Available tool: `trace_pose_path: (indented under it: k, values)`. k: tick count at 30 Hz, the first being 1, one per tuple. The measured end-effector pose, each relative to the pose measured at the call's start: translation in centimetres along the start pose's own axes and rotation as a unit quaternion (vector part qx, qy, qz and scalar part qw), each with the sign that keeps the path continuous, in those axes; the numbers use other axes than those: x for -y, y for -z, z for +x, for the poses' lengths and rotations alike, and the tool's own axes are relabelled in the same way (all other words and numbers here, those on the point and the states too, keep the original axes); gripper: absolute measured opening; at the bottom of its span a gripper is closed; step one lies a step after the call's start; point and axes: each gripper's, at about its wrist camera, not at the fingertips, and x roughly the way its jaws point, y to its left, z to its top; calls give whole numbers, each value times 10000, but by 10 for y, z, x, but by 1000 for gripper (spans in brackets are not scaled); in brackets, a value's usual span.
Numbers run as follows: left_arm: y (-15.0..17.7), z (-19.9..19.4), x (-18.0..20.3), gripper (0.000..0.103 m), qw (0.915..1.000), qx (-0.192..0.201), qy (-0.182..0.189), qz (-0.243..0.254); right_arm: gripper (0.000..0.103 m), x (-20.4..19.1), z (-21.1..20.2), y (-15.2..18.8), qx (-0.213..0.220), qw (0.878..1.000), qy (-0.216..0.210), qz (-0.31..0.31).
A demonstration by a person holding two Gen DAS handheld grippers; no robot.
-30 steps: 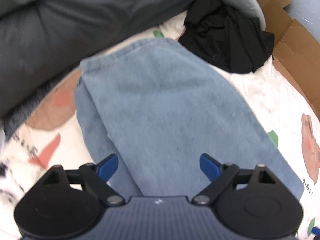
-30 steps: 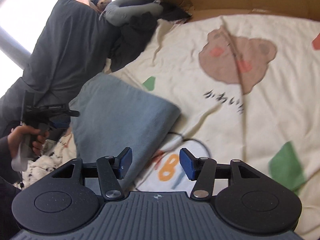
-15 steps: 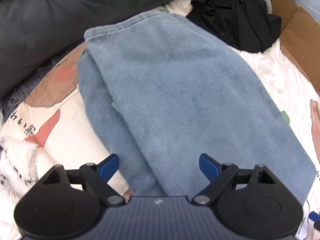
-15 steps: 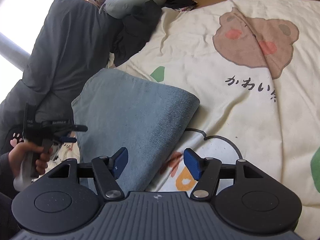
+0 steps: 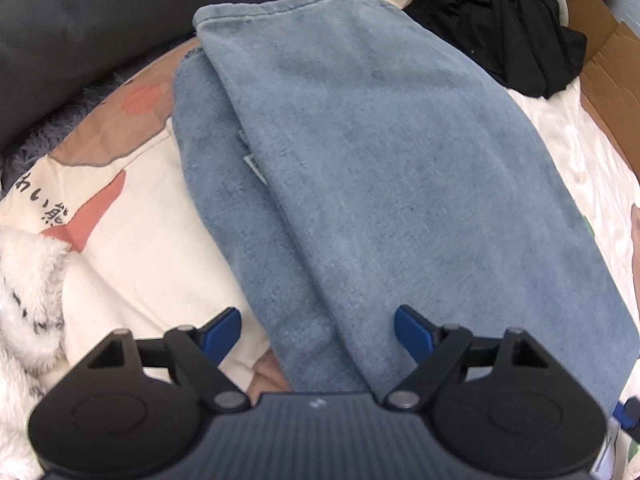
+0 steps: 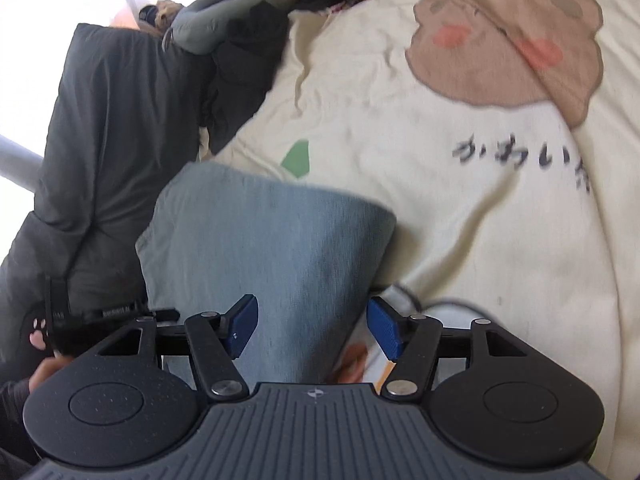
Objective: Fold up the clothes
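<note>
A light blue denim garment (image 5: pixel 360 168) lies folded in layers on a cream bedspread (image 5: pixel 132 240) printed with bears. My left gripper (image 5: pixel 318 336) is open, its blue pads either side of the garment's near end, just above it. In the right wrist view the same garment (image 6: pixel 264 240) lies below my right gripper (image 6: pixel 312 326), which is open over its near edge. The left gripper (image 6: pixel 100 314), held in a hand, shows at the left of that view.
A black garment (image 5: pixel 504 28) lies crumpled beyond the denim. A dark grey duvet (image 5: pixel 80 20) lies along the far left. Cardboard (image 5: pixel 608 64) stands at the right. A white fluffy item (image 5: pixel 28 280) lies at the near left. A grey pillow (image 6: pixel 228 20) lies far away.
Both grippers have moved closer to the denim garment, which now fills more of each view. Both have stayed open and the garment has not visibly moved.
</note>
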Motion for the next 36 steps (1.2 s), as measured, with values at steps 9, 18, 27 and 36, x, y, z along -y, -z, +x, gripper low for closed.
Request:
trace_pose_path:
  k: [9,18,27,36]
  values:
    - [3,1,-1,86,10000,53,44,47,52,24,18,-18,60,9967,34,812]
    - [8,2,-7,87,9999,62,117,-19,49,33,33,0,-384,9852,-614,1555]
    - [12,1,-9,87,9999,77,130,-49,32,34,28,-2,-340,9776,-1011,1812]
    - [19,3,-14,88,9996,39,197,-214,26,31,52,7,-588,9774,-822,1859]
